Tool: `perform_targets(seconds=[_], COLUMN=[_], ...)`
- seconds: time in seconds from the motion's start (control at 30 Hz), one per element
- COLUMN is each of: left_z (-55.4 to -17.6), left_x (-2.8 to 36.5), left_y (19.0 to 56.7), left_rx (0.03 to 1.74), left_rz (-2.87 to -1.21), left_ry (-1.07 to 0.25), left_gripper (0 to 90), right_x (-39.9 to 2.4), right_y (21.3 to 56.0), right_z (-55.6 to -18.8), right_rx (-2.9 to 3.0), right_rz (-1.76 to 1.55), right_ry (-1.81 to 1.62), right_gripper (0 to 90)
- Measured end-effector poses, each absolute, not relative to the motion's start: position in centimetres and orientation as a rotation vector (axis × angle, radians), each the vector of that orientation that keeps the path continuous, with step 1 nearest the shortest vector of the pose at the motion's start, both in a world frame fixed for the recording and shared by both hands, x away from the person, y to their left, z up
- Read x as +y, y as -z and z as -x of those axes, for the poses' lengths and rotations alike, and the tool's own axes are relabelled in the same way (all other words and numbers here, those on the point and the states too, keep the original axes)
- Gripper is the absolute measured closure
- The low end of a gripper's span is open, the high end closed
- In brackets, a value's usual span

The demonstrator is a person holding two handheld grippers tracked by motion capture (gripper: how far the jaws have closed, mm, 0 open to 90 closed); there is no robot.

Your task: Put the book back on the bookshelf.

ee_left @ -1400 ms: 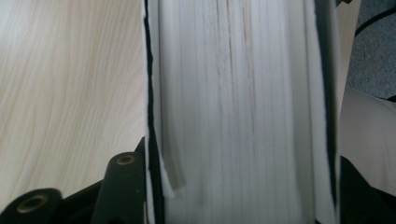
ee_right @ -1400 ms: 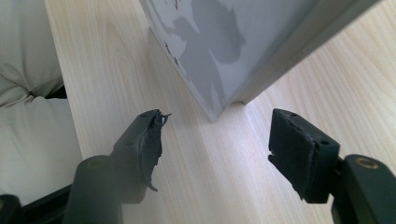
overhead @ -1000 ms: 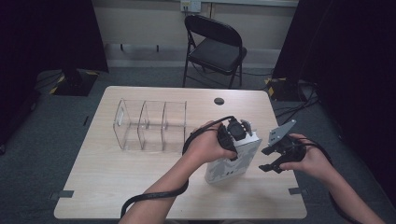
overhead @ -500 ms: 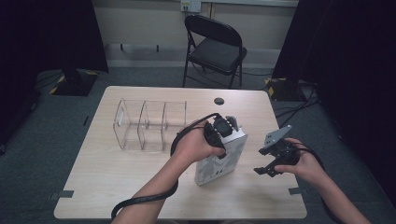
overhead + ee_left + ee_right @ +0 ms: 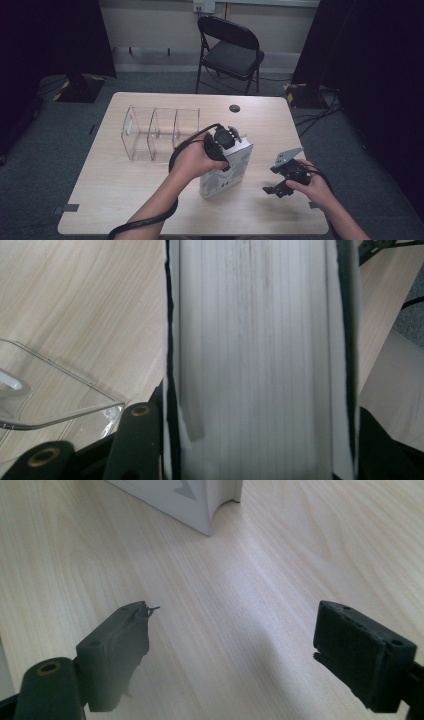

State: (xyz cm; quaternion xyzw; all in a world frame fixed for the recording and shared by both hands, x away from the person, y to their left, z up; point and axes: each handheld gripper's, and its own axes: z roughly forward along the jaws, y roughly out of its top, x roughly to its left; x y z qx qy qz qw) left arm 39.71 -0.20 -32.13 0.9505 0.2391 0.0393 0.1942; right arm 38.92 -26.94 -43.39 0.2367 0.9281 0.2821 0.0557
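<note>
One thick white book (image 5: 226, 170), upright, clamped by left gripper (image 5: 220, 145), right gripper (image 5: 282, 175) just opened, empty

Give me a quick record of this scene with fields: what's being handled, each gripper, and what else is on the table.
handled thing: white book, stood up on the table
left gripper: shut on the book's top edge, page edges between its jaws
right gripper: jaws have just been opening, nothing between them, to the right of the book
also on table: clear three-compartment organizer, beside the book
behind table: black folding chair
</note>
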Motion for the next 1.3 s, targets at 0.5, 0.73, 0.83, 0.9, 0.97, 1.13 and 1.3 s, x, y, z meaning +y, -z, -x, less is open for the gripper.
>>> perform_targets(seconds=[0.5,0.73,0.83,0.9,0.97,1.13,1.3], left_z=[-39.9,-40.0,-40.1,-40.2,-40.2,-40.1,-40.2], left_x=[0.0,0.0,-0.1,-0.1,-0.2,-0.6,-0.6], left_y=[32.2,32.4,32.5,32.6,32.8,32.9,33.1], left_rx=[0.658,0.637,0.649,0.654,0.663,0.672,0.683], left_rz=[-2.662,-2.666,-2.681,-2.677,-2.684,-2.734,-2.734], left_ry=[-0.095,-0.083,-0.085,-0.084,-0.066,-0.097,-0.079], left_gripper=[49.7,46.1,43.5,42.6,40.4,36.4,32.2], right_x=[-27.0,-26.8,-26.7,-26.7,-26.7,-27.1,-27.4], right_y=[45.7,46.3,46.5,46.7,46.8,47.4,48.0], right_z=[-38.3,-38.2,-38.2,-38.1,-38.0,-37.9,-37.8], right_rx=[2.75,2.718,2.706,2.692,2.679,2.655,2.635], right_rz=[-0.805,-0.794,-0.801,-0.802,-0.804,-0.835,-0.851], right_ry=[-0.888,-0.863,-0.87,-0.871,-0.868,-0.88,-0.885], right_gripper=[14.1,14.1,14.1,14.1,14.1,14.1,14.1])
